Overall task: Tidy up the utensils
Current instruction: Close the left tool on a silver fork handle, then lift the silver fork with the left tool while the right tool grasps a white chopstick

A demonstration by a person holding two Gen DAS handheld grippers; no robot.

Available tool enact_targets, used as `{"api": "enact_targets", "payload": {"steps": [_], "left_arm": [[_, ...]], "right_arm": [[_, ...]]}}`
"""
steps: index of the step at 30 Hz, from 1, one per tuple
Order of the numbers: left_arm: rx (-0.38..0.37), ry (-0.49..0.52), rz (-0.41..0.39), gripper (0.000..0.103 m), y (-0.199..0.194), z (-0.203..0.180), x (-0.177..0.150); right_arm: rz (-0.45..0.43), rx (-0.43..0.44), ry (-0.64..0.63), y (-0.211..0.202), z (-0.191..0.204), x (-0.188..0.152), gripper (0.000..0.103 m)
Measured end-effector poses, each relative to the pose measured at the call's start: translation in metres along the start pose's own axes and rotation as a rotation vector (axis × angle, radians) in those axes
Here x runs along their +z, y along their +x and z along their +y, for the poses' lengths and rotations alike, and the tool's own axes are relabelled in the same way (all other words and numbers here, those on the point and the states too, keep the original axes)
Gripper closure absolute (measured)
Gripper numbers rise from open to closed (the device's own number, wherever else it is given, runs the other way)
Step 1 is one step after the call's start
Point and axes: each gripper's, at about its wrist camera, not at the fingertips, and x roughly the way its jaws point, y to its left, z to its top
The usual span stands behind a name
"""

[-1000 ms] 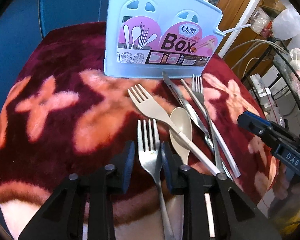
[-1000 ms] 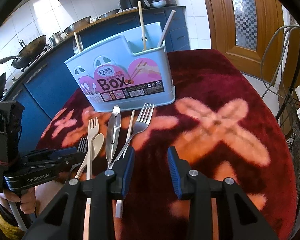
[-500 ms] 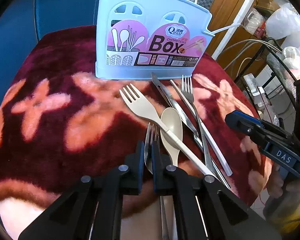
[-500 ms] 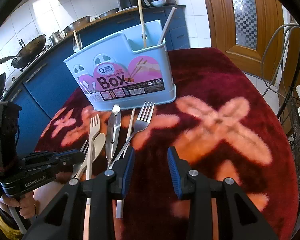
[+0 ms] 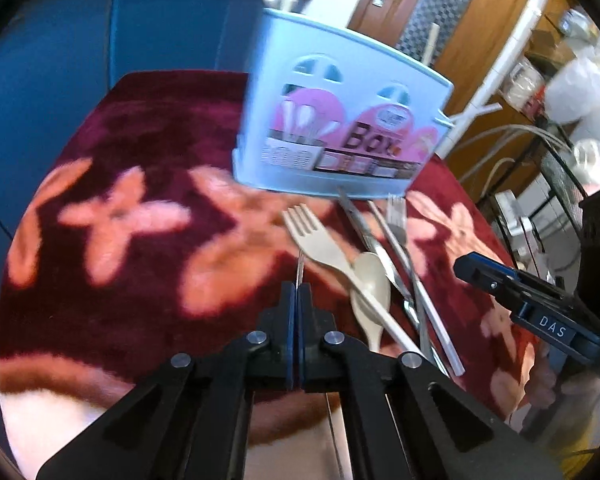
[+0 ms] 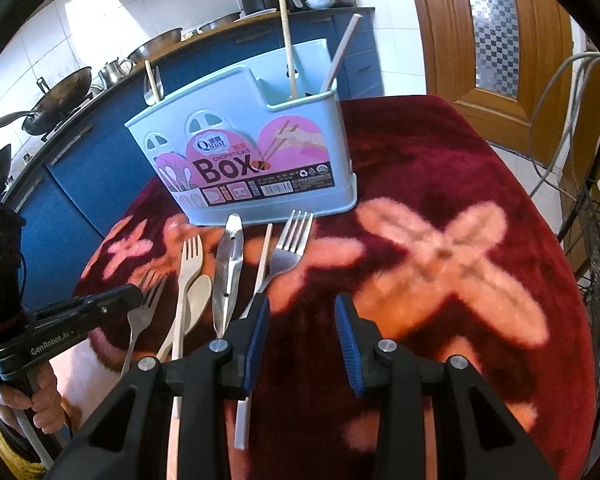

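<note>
Left tool [image 5: 299, 304] clenched on the steel fork [image 6: 142, 312], gripped edge-on, its long axis pointing up toward the blue utensil box [image 5: 340, 128] beyond and to the right. Right tool [image 6: 302, 320], released and empty, stands nearer the box. Remaining cutlery lies before the box.

a dark red plush cloth [image 6: 440, 184] with pink flowers covers the tabletop ahead of the right claw. beyond it runs a blue cabinet [image 6: 100, 168] bearing a wok [image 6: 60, 96] and a kettle [image 6: 114, 72]. a wooden door [image 6: 496, 32] stands far right.
</note>
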Motion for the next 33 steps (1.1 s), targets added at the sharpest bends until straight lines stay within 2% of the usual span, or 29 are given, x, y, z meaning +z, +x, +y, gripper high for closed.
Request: {"api": "enact_targets", "payload": {"steps": [8,20,21,23,26,33], "left_arm": [[0.058,-0.057,-0.076,0.103,-0.012,0.025,0.011],[0.015,-0.072,-0.171,0.103,-0.028,0.035,0.024],[0.013,-0.071,-0.176,0.103,-0.029,0.034,0.025],[0.007,-0.069,-0.191,0.103,-0.033,0.032,0.026],[0.002,-0.062,-0.214,0.103,-0.038,0.028,0.028],[0.002,-0.002,-0.299,0.103,-0.058,0.011,0.029]], "right_arm": [[0.053,0.028,0.031,0.037,-0.009,0.022,0.066],[0.054,0.131,0.095,0.075,-0.024,0.043,0.065],[0.051,0.137,0.108,0.076,-0.025,0.044,0.067],[0.044,0.15,0.124,0.074,-0.029,0.044,0.086],[0.017,0.179,0.132,0.065,-0.03,0.042,0.098],[-0.123,0.158,0.06,0.015,-0.016,0.039,0.1]]}}
